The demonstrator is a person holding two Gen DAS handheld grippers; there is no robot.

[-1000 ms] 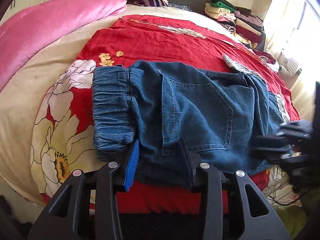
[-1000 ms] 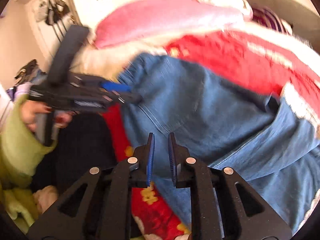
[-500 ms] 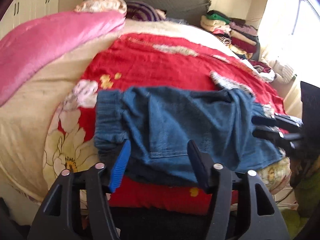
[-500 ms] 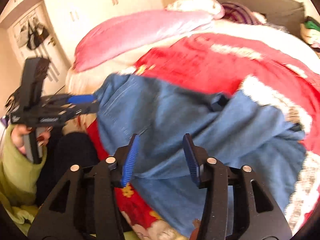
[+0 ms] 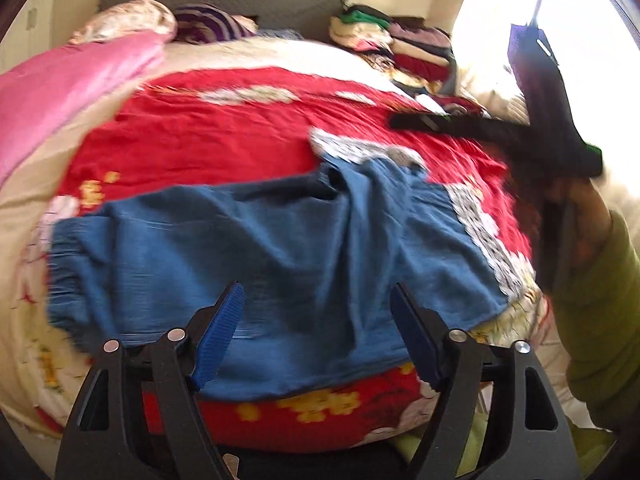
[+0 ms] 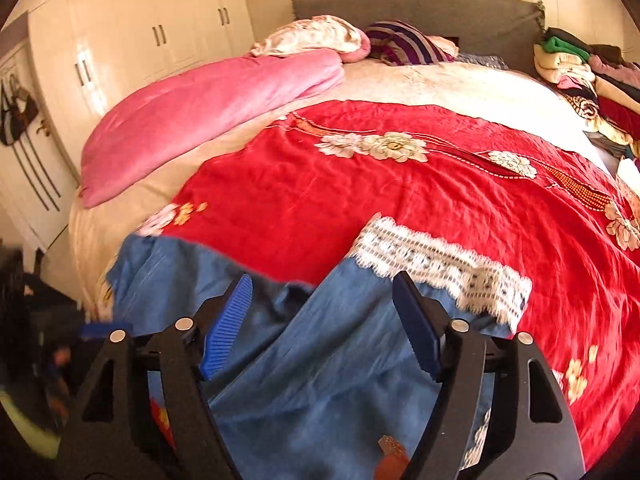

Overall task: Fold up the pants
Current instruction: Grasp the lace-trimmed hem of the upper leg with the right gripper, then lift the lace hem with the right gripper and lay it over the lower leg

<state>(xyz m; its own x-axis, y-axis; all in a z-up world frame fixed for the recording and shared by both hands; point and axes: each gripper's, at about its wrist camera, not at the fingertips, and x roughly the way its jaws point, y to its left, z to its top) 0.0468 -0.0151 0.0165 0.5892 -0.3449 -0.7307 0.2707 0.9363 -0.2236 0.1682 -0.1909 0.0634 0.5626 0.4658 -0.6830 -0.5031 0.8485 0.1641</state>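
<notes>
Blue denim pants (image 5: 280, 264) with white lace hems (image 5: 484, 240) lie folded across the near edge of a red floral bedspread (image 5: 220, 136). My left gripper (image 5: 316, 336) hovers above their near edge, jaws opening, nothing between the blue pads. In the right wrist view the pants (image 6: 312, 360) fill the lower middle, lace hem (image 6: 440, 268) on top. My right gripper (image 6: 320, 324) hangs over them, jaws opening, nothing pinched. That right gripper (image 5: 404, 122) also shows at the upper right of the left wrist view, held by a hand in a green sleeve (image 5: 600, 304).
A pink quilt (image 6: 208, 112) lies along the bed's left side, pillows (image 6: 316, 36) at the grey headboard. Stacked folded clothes (image 6: 580, 68) sit at the far right corner. White wardrobes (image 6: 120, 48) stand left of the bed; a bright window (image 5: 592, 40) is on the right.
Both grippers opened wider, let go of the denim and pulled back and up from the pants. The right gripper rose well above the bed in the left wrist view.
</notes>
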